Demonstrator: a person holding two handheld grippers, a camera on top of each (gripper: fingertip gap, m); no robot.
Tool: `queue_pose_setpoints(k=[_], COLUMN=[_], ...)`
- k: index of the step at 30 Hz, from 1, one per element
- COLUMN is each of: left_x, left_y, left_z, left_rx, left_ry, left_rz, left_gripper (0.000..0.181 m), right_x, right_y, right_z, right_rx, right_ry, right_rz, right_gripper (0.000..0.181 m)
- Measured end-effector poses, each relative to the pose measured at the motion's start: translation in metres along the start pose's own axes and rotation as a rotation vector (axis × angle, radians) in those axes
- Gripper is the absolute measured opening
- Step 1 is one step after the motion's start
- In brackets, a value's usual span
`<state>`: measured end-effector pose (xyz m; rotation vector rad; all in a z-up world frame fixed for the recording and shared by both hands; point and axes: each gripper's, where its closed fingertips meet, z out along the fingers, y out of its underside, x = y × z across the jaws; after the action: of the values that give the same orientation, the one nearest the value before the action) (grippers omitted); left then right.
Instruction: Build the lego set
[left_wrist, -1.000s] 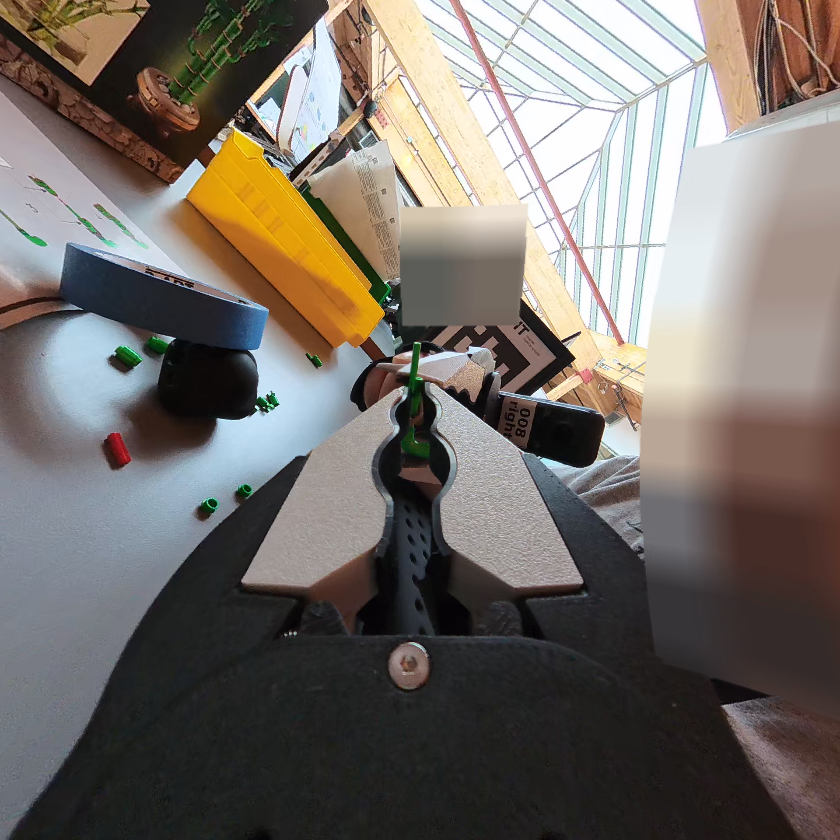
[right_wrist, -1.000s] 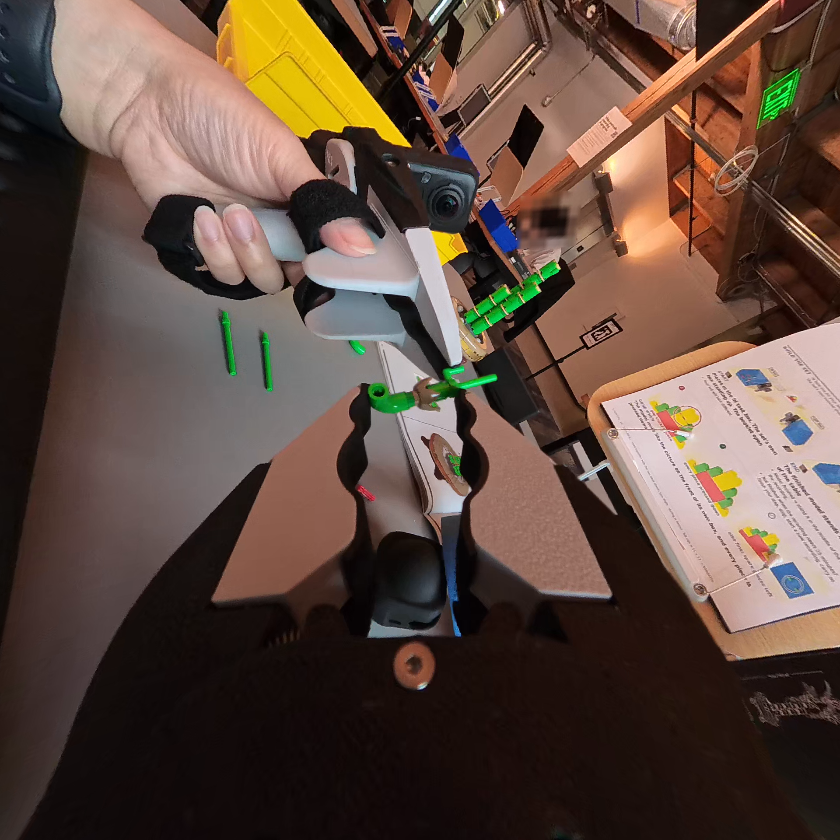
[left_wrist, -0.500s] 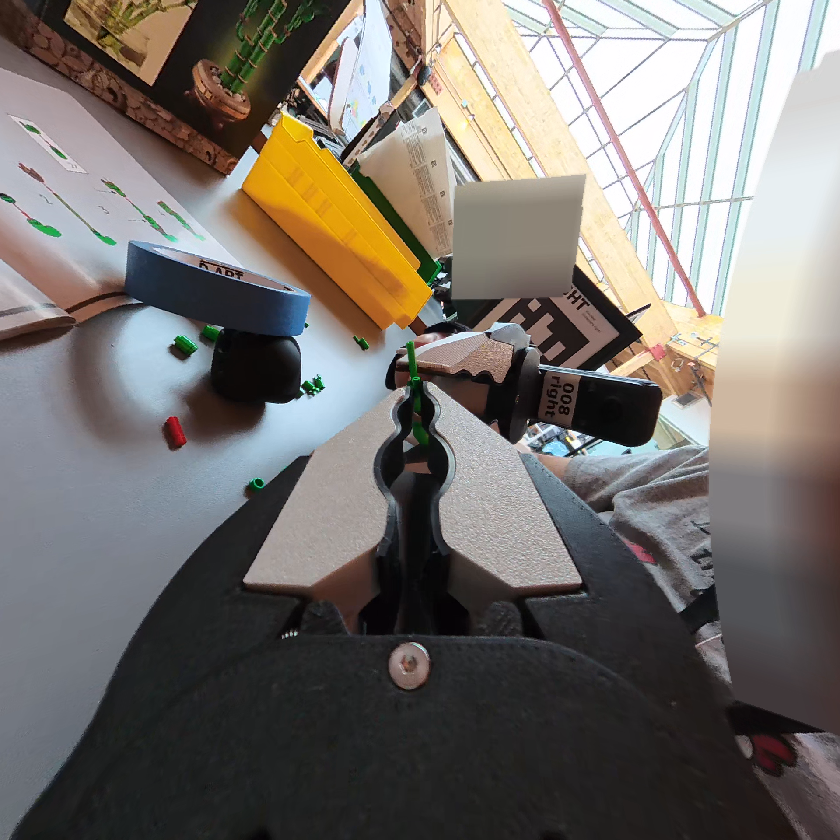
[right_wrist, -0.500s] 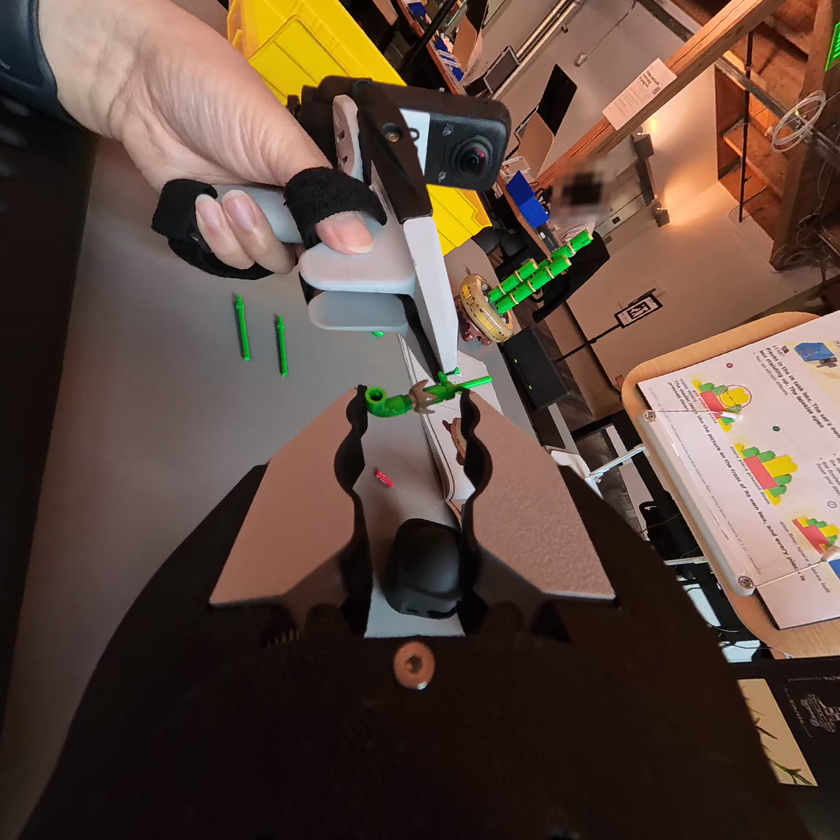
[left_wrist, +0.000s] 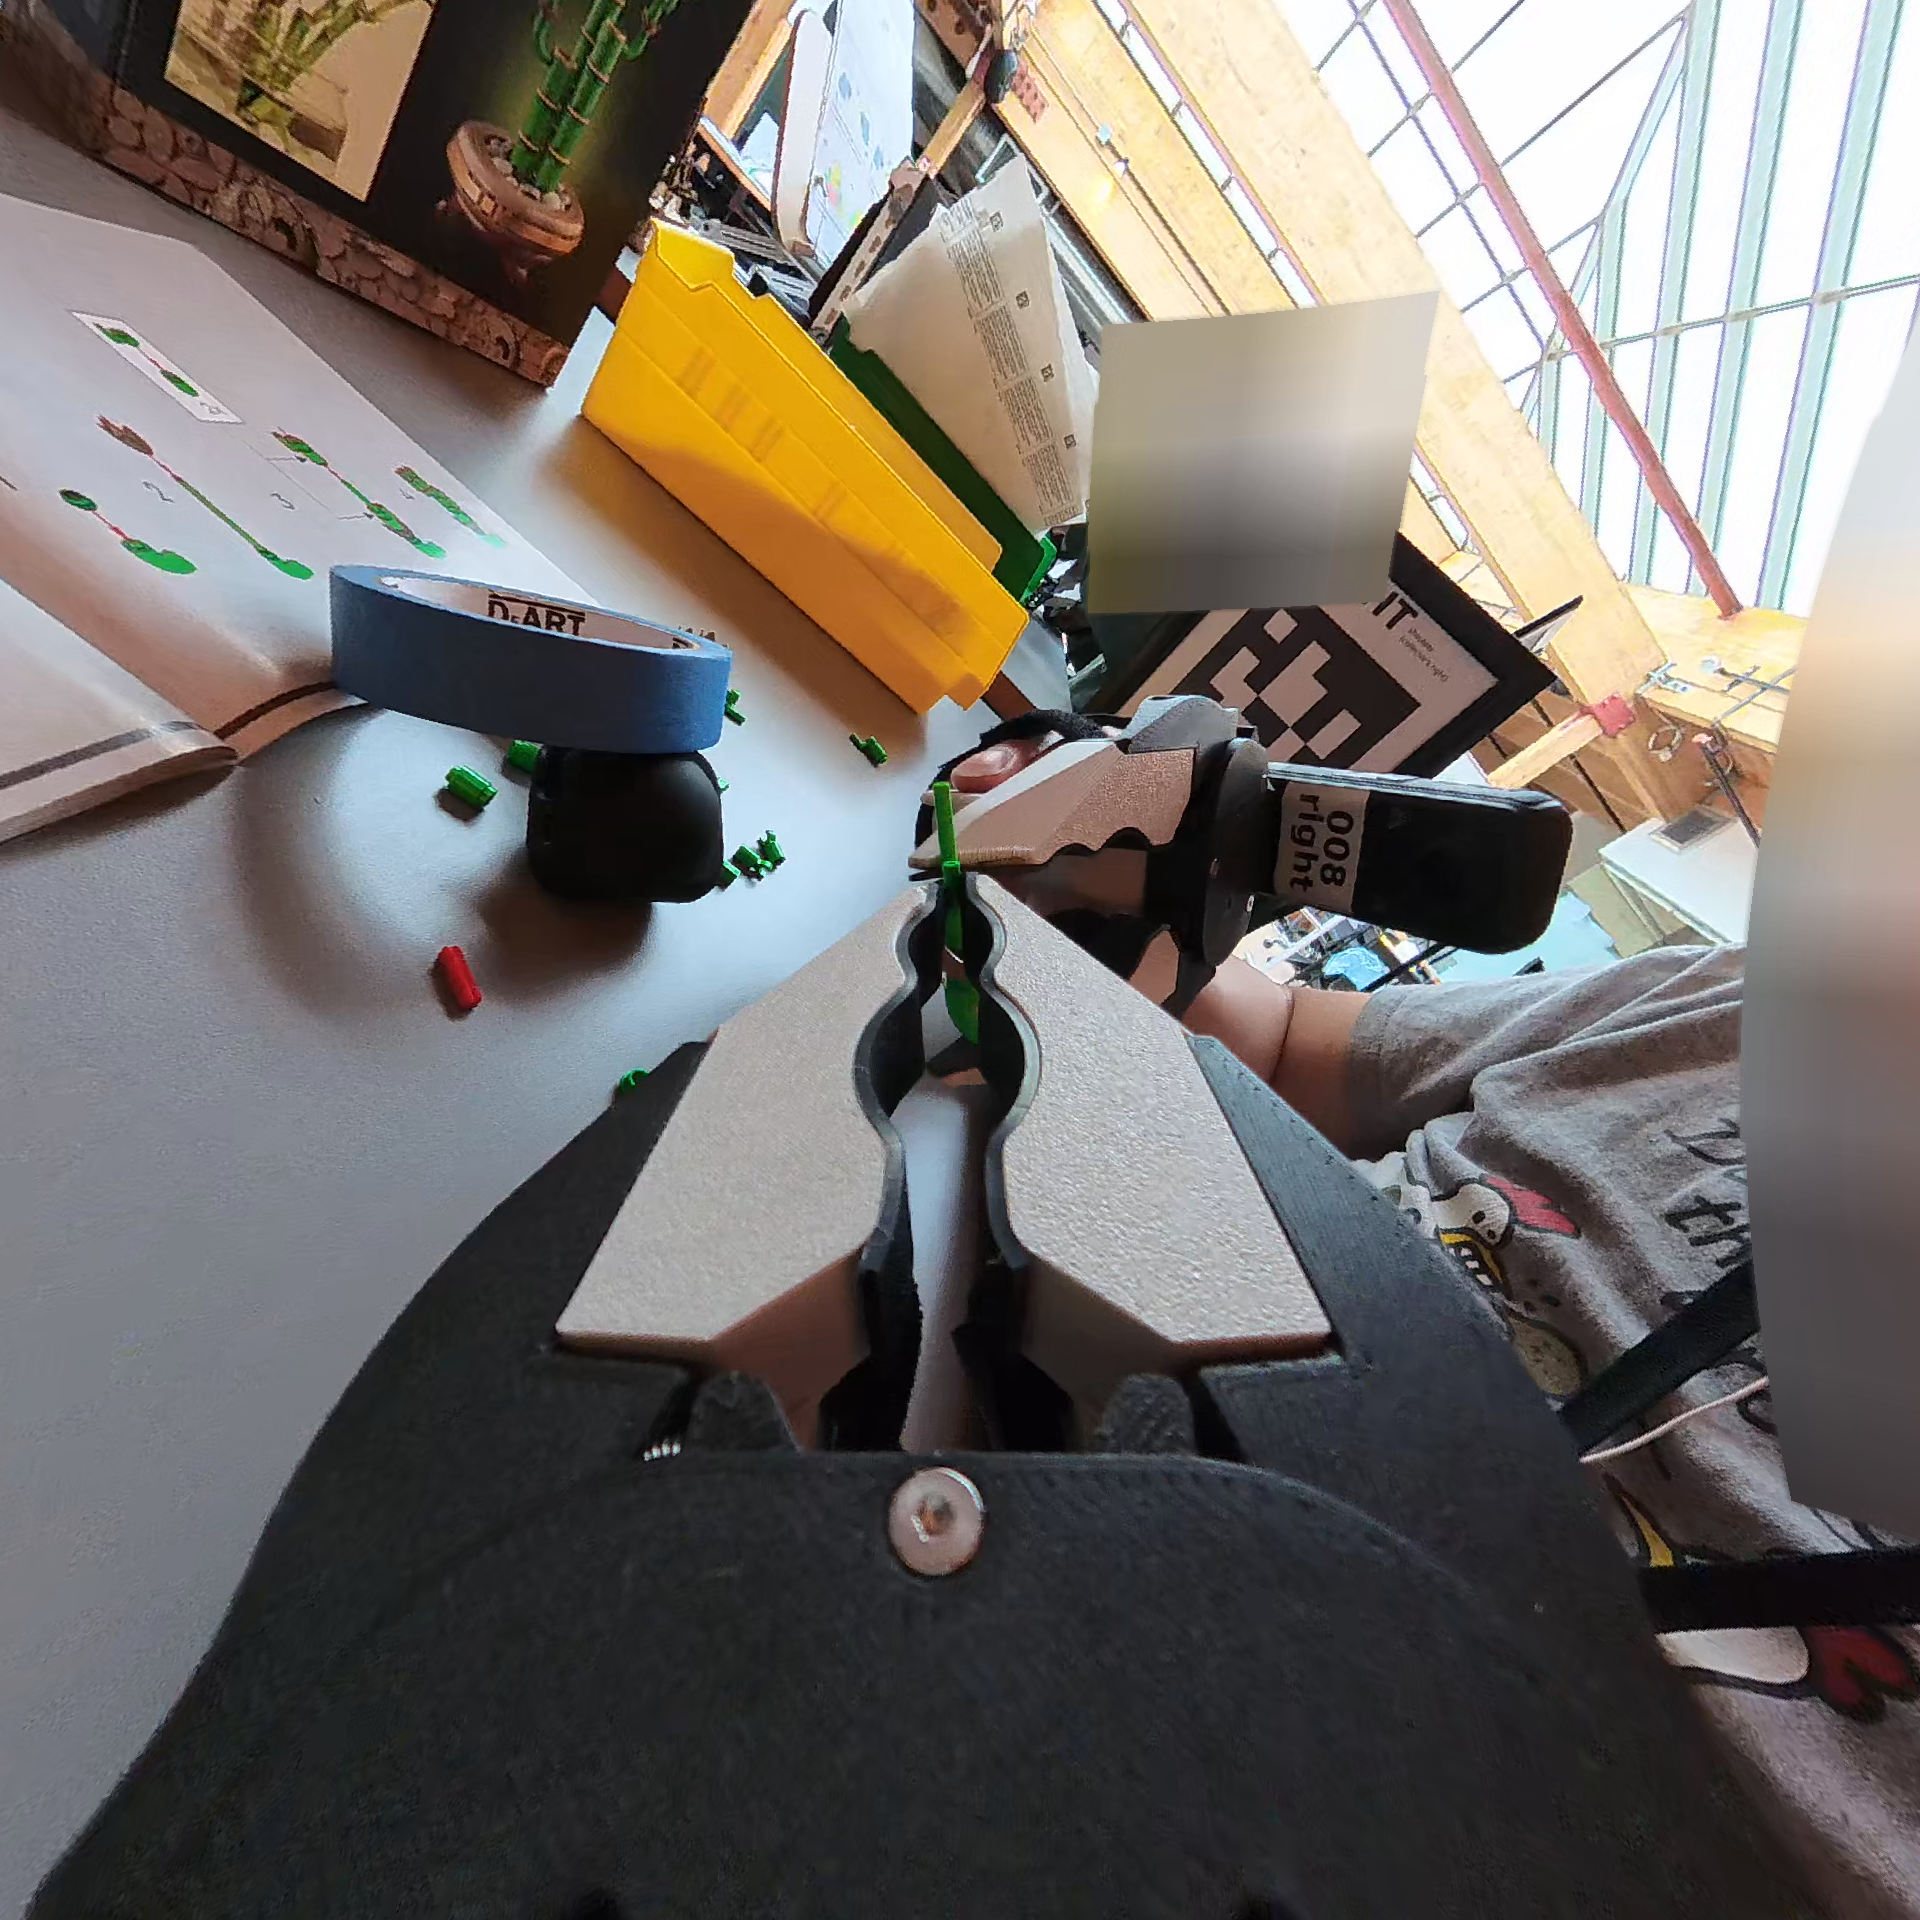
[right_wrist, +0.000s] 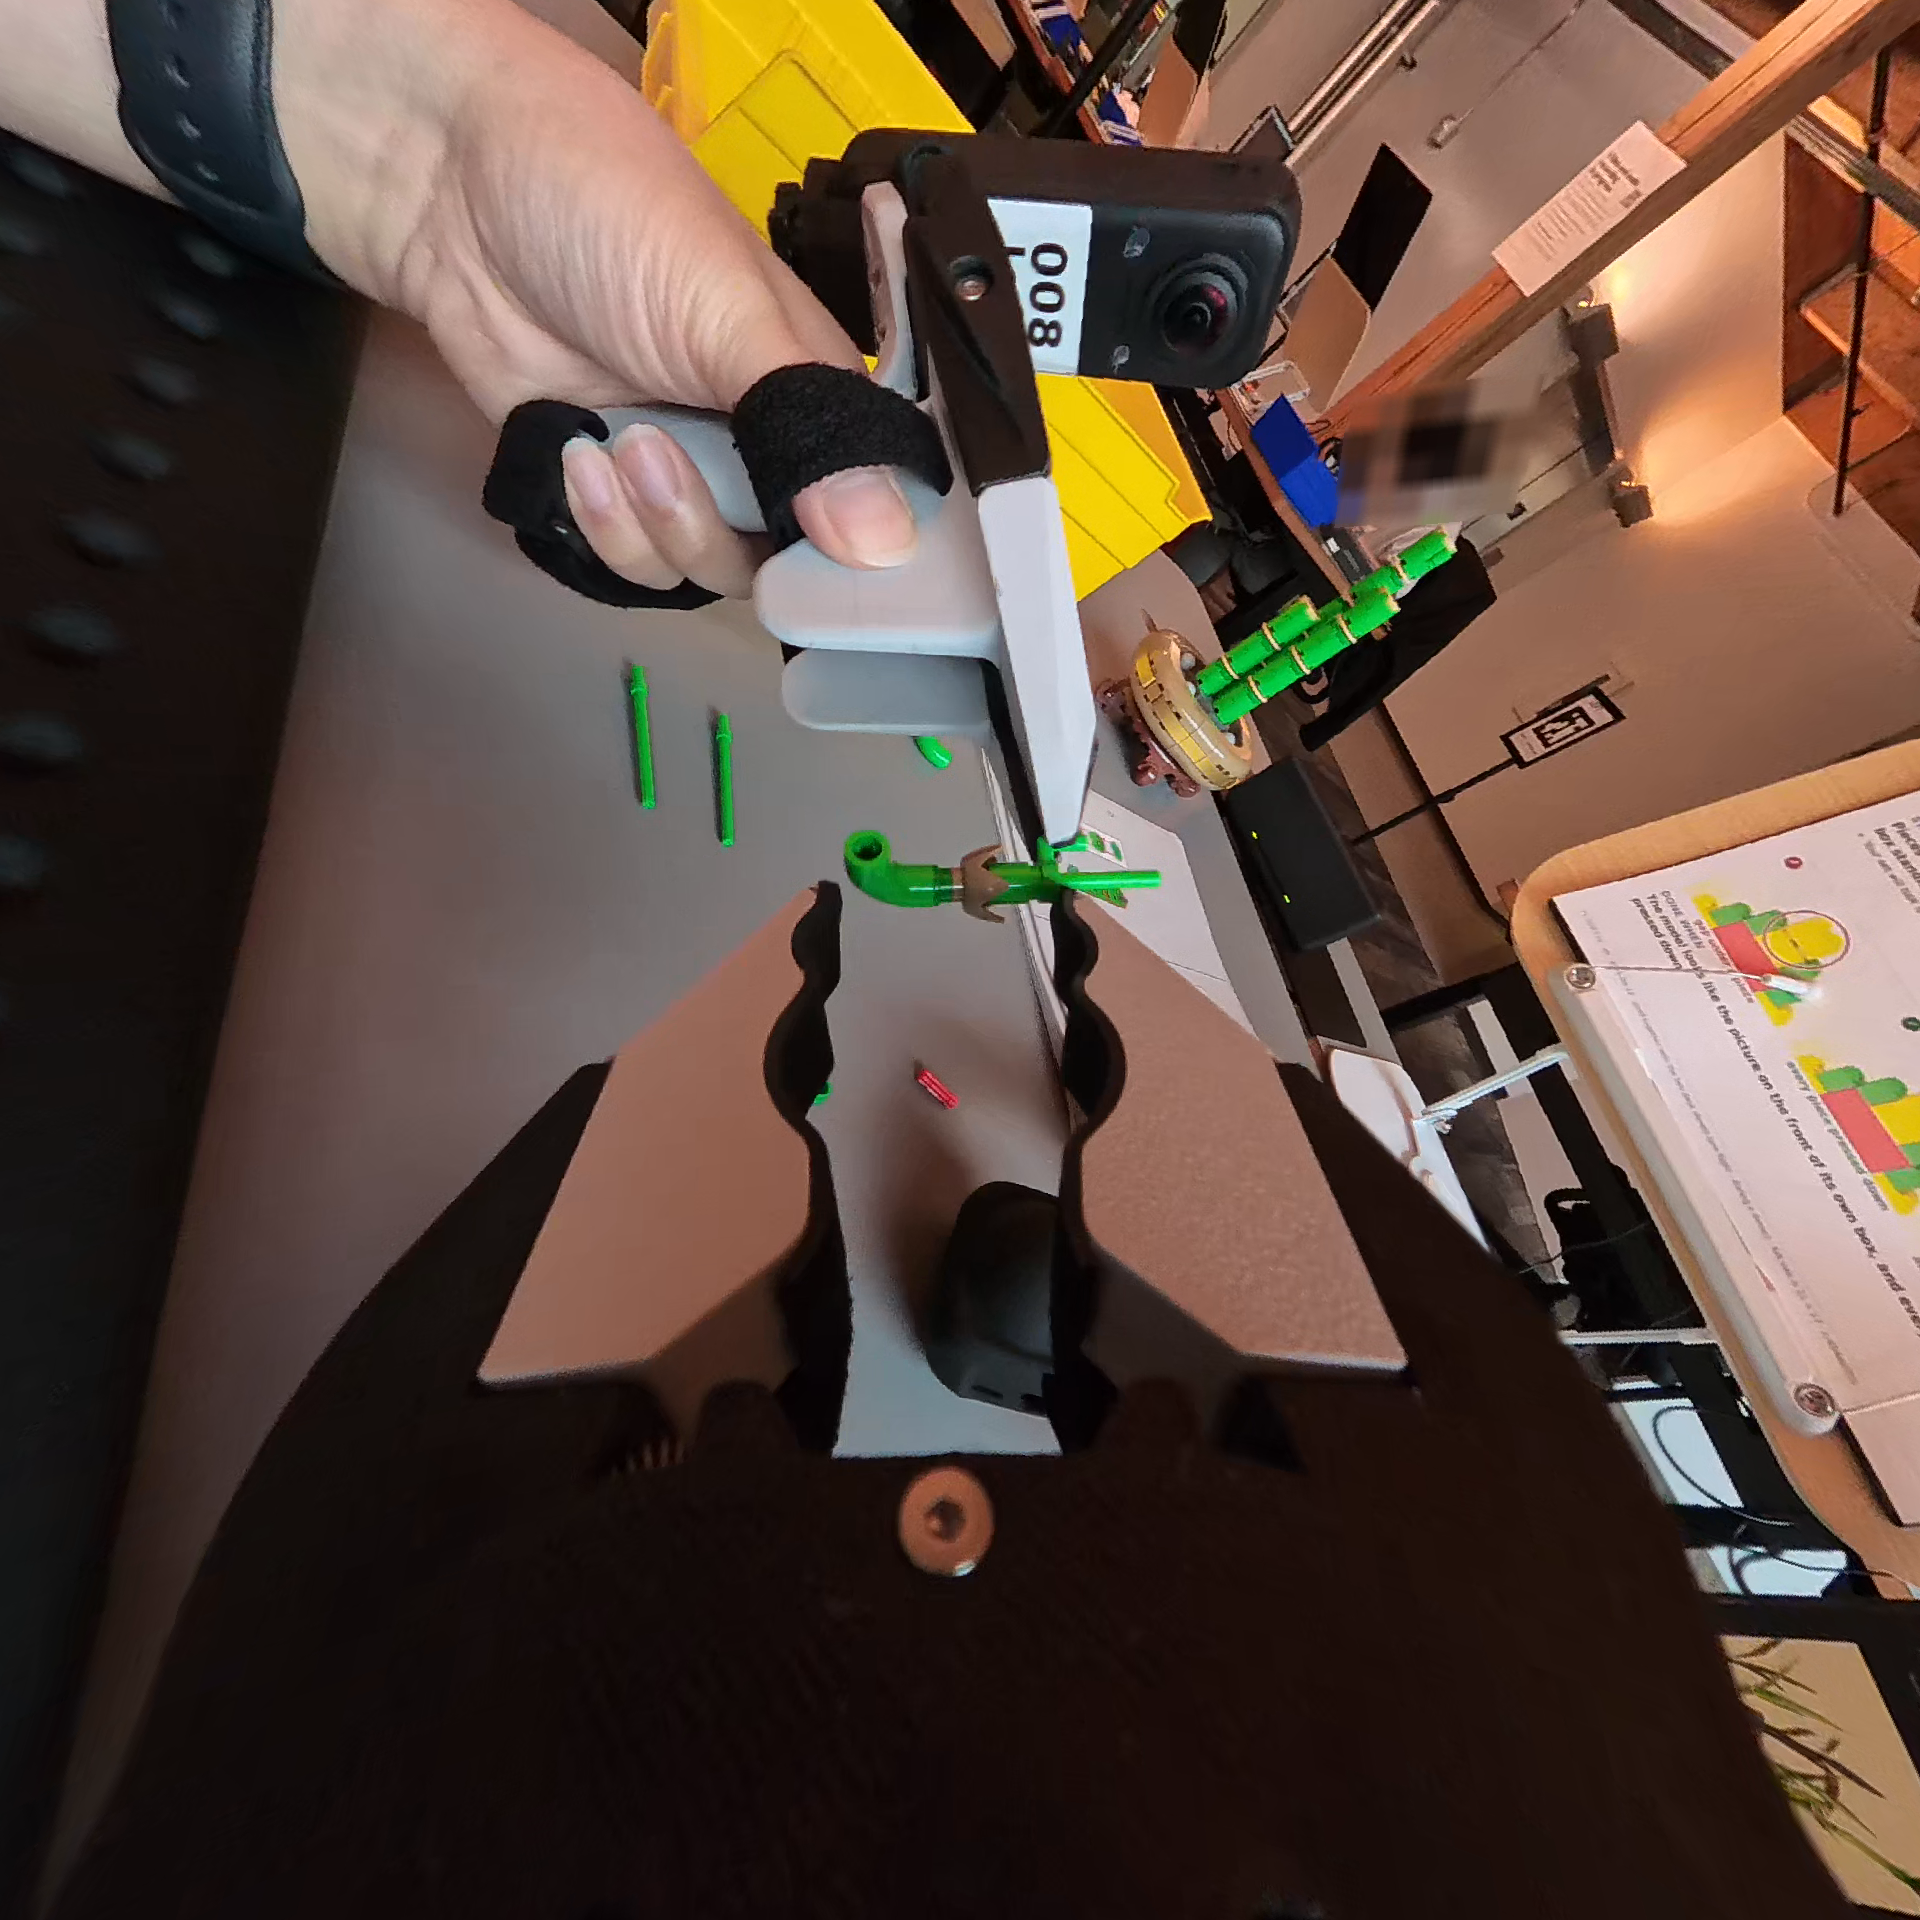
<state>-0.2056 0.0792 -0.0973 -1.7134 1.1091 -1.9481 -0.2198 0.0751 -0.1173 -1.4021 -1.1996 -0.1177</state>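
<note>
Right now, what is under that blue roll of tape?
A rounded black object sits under the near edge of the blue tape roll, propping it up. The far edge rests on the open instruction booklet. Small green pieces lie beside it; anything farther beneath is hidden.

Desk (left_wrist: 208, 1195) is plain grey. Bright green lego stem (right_wrist: 940, 883) with a tan-brown collar, blue tape roll (left_wrist: 520, 681), yellow bin (left_wrist: 790, 488), tiny red pin (left_wrist: 455, 977), matte black rounded lump (left_wrist: 623, 831), black-and-white checker marker board (left_wrist: 1320, 686).
</note>
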Motion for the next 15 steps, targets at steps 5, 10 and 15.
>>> queue_pose_setpoints(k=[5,10,15], left_x=[0.001,0.003,0.010], left_y=[0.001,0.000,-0.004], left_z=[0.000,0.000,0.000], left_rx=[-0.012,-0.008,0.016], left_ry=[-0.002,0.001,0.046], left_rz=[0.023,0.047,0.045], left_gripper=[0.000,0.000,0.000], right_x=[0.000,0.001,0.005], right_y=[-0.001,-0.003,-0.010], right_z=[-0.001,-0.001,-0.003], right_rx=[0.010,0.019,0.039], right_ry=[-0.012,-0.008,0.042], right_rz=[0.037,0.054,-0.014], right_gripper=[0.036,0.037,0.036])
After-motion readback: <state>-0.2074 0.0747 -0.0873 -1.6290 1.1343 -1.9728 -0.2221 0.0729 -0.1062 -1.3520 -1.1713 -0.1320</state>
